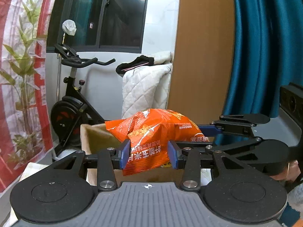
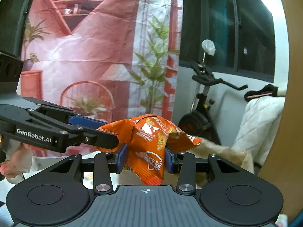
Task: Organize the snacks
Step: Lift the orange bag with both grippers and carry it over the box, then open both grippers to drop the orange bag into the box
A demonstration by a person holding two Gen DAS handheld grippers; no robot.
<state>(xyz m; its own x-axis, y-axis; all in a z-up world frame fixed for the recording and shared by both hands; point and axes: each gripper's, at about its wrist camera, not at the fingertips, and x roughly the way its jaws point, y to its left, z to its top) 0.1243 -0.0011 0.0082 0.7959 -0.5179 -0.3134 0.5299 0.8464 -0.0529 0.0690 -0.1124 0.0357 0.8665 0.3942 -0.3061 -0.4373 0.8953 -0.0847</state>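
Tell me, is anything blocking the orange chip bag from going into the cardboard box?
Nothing visible blocks it. Both the left gripper and the right gripper are clamped on the orange chip bag, which hangs right over the open cardboard box. What is inside the box cannot be seen.

"GenRobot.AI" on left hand-held gripper [image 2: 106,130].

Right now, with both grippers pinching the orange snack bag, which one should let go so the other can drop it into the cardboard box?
Probably the right gripper releases. The left gripper clamps the crinkled orange foil snack bag directly before the open brown cardboard box, so it seems better placed.
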